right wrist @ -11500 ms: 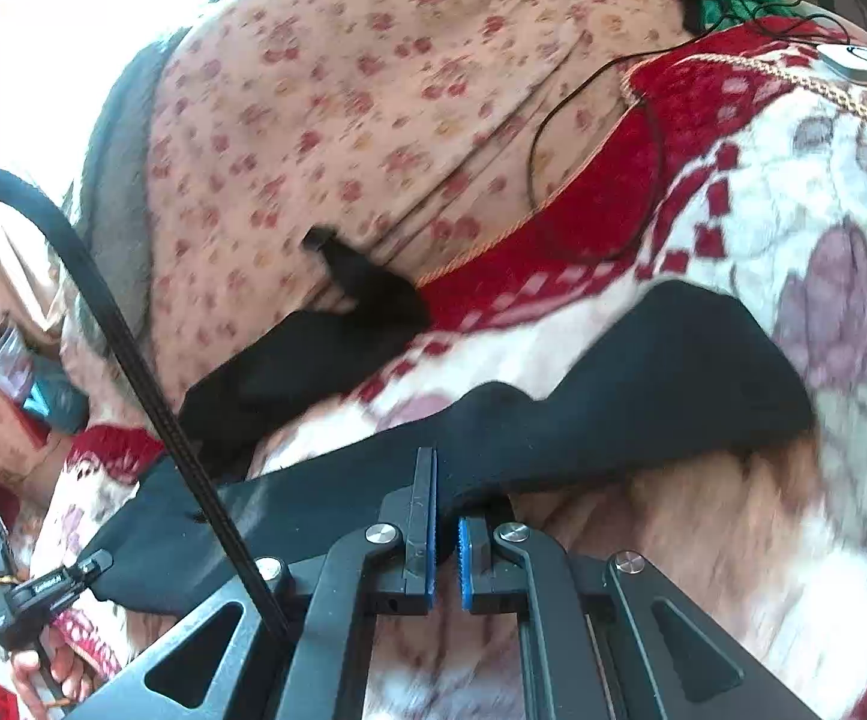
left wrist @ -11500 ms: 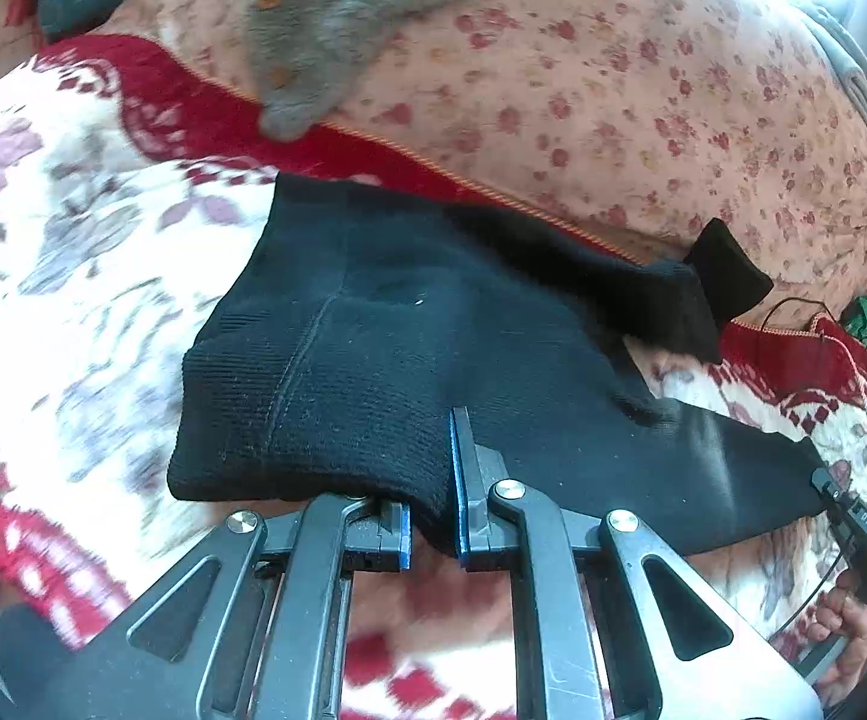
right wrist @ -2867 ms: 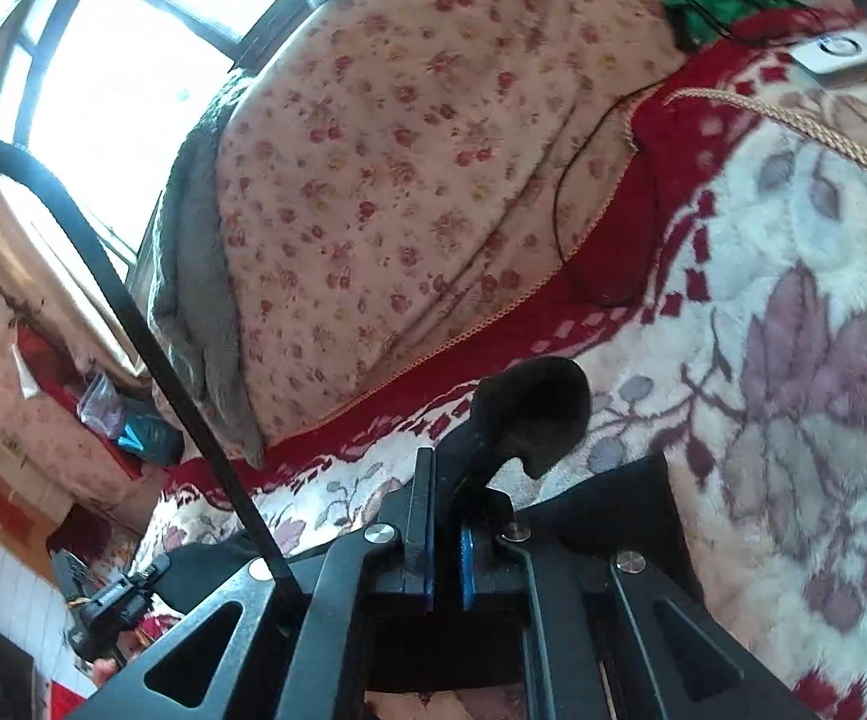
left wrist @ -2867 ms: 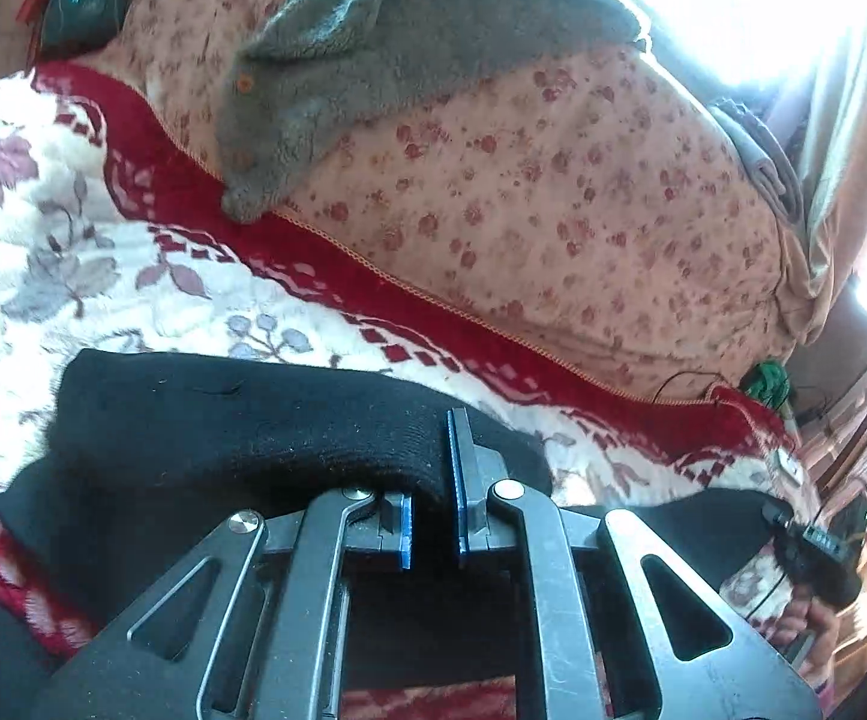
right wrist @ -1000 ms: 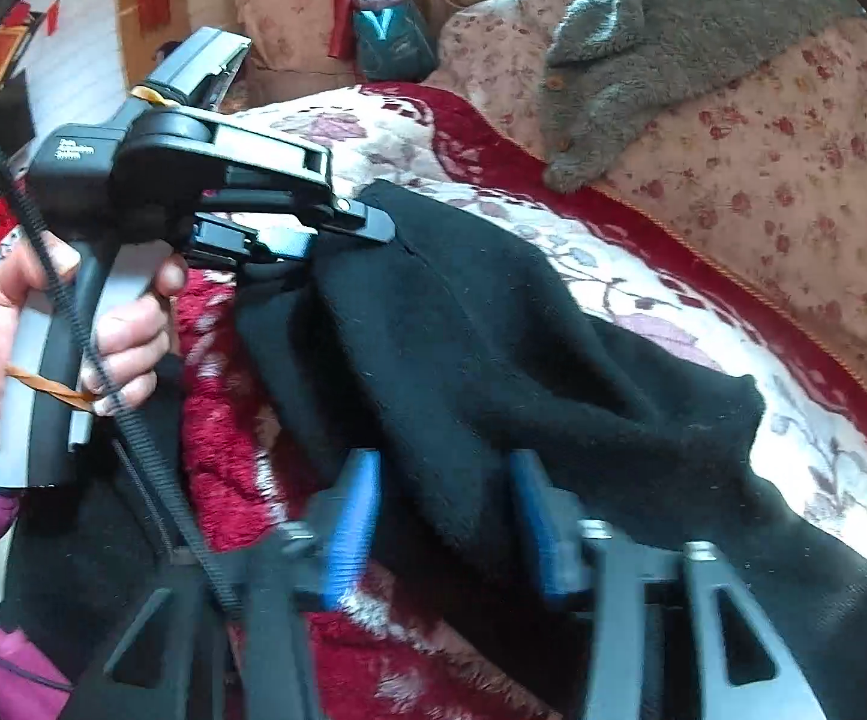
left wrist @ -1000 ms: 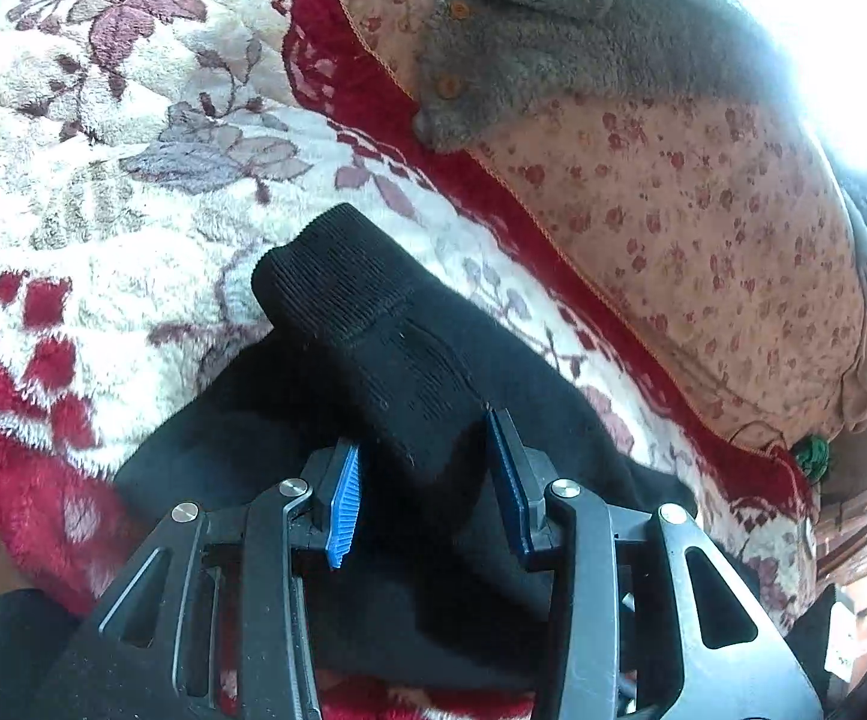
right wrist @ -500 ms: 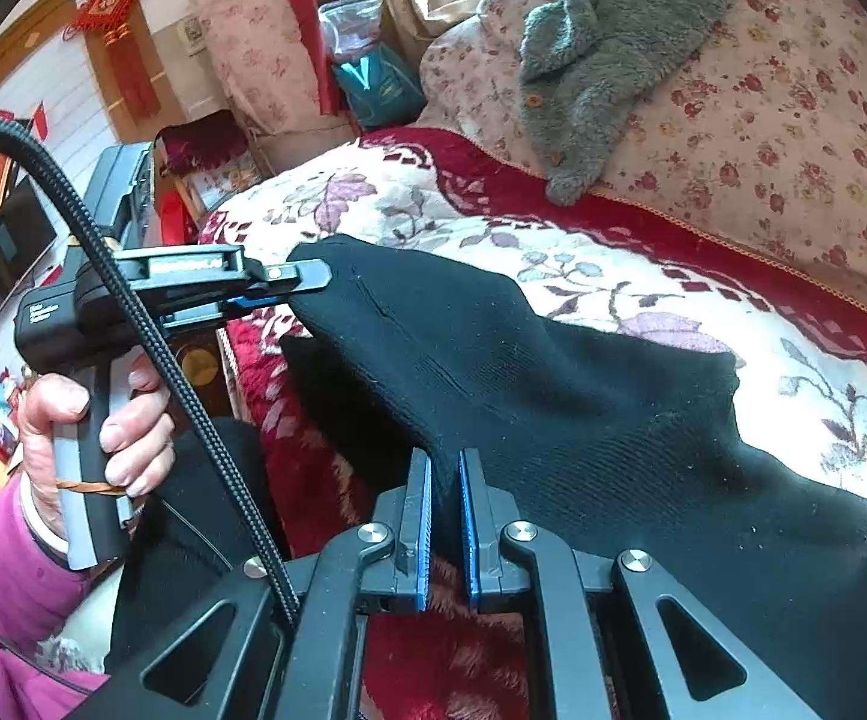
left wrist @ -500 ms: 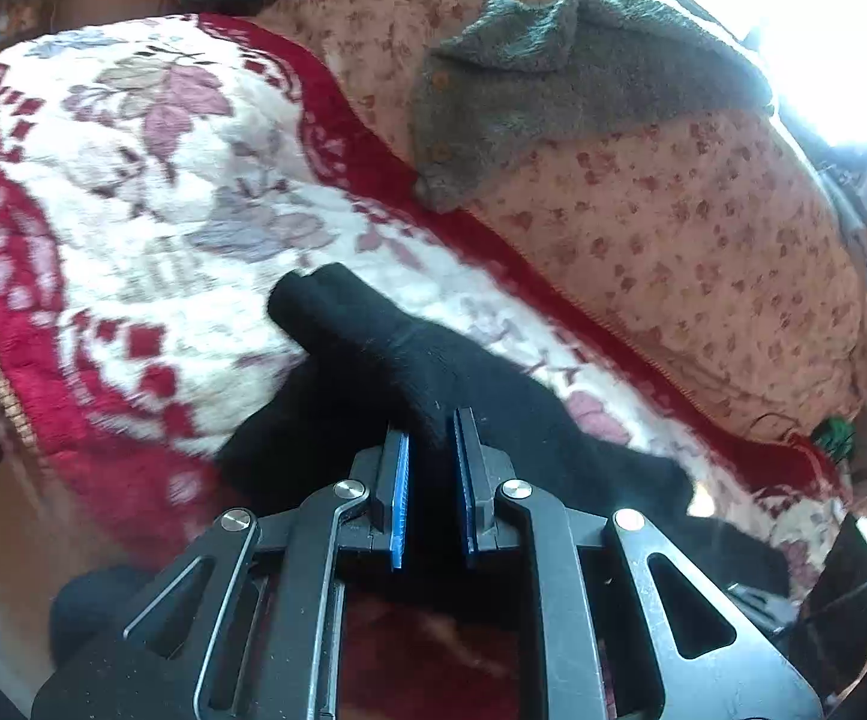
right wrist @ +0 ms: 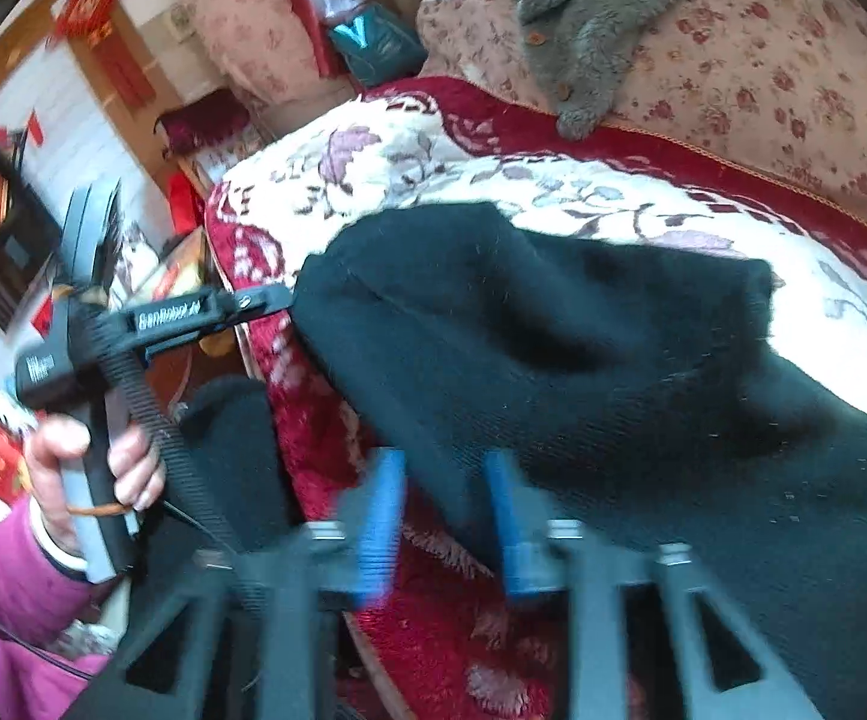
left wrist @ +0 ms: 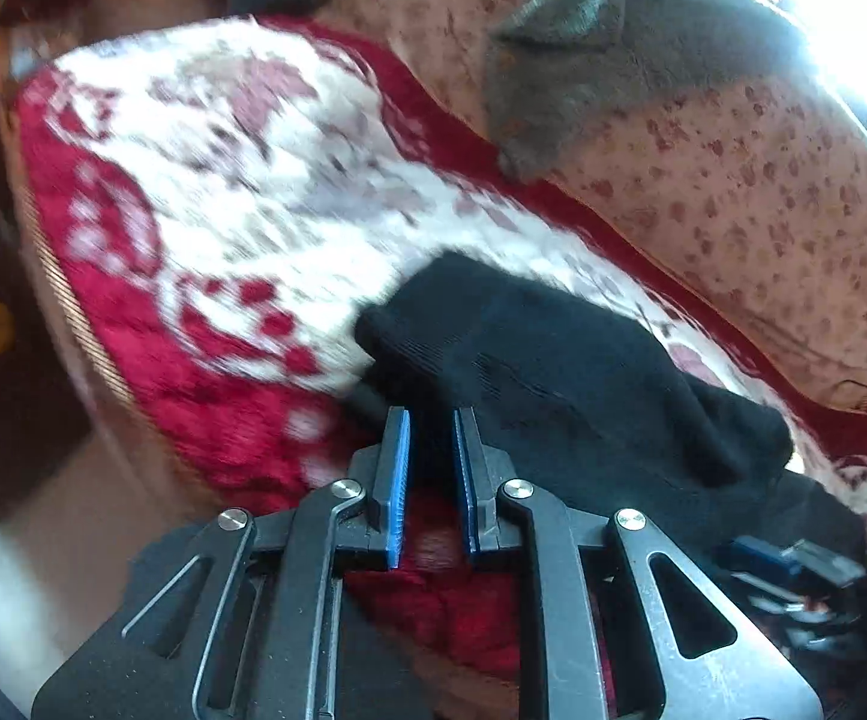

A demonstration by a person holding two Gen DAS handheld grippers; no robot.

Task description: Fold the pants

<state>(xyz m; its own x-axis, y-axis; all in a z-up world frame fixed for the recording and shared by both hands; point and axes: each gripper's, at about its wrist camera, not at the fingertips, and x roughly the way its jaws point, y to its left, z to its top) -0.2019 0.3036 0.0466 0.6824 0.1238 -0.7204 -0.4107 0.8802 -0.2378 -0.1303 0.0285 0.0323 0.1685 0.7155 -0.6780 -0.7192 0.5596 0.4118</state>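
The black pants (left wrist: pixel 559 372) lie folded in a bunch on the red and white floral blanket (left wrist: pixel 223 192); they also show in the right wrist view (right wrist: pixel 583 372). My left gripper (left wrist: pixel 431 420) is slightly open, its blue pads apart at the near edge of the pants, nothing between them. In the right wrist view the left gripper (right wrist: pixel 277 300) touches the pants' left corner. My right gripper (right wrist: pixel 442 474) is open, with the pants' near edge between its blue pads. The picture is blurred with motion.
A grey fleece garment (left wrist: pixel 601 48) lies on the floral pink cushion (left wrist: pixel 763 192) behind the blanket. The blanket's front edge (right wrist: pixel 289 420) drops off to the left. Bags and red decorations (right wrist: pixel 361 30) stand beyond it. A hand in a pink sleeve (right wrist: pixel 73 462) holds the left gripper.
Both grippers have opened and let go of the pants. The left one has pulled back a little toward the blanket's edge. The pants have settled onto the blanket.
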